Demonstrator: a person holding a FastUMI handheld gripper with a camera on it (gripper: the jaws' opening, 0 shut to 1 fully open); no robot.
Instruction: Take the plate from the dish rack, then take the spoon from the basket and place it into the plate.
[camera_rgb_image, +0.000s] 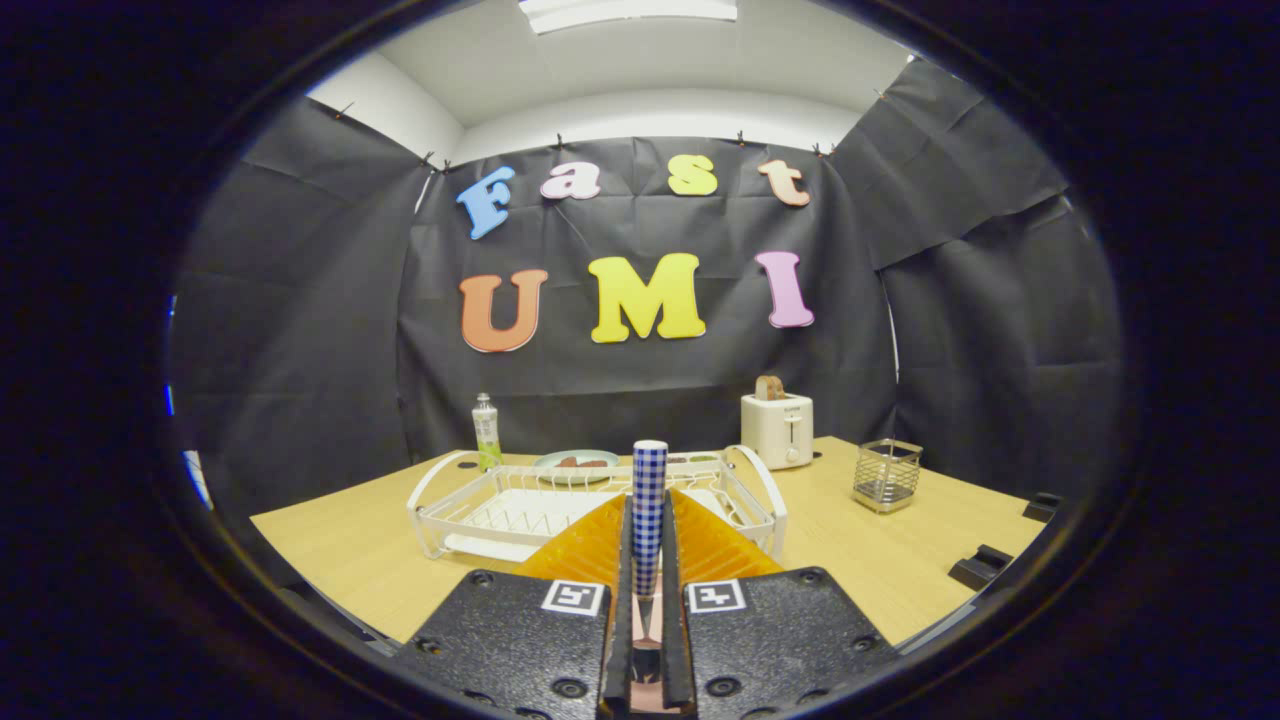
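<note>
Gripper view | claw (648, 575) clamped on checked spoon handle (649, 500) | dish rack (520, 510) beyond | toaster (777, 428) label unreadable

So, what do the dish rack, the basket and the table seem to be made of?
Dish rack: probably white coated wire, shown by its thin bars. Basket: likely metal mesh, with a grey sheen. Table: pale wood-look matte top, possibly laminate.

Tabletop (900, 570): light wood. White toaster (777, 428) at the back, a bread slice (769, 387) standing in its slot. Clear bottle (486, 431) with green liquid stands at the back left. Two black blocks (980, 566) lie along the right edge.
</note>
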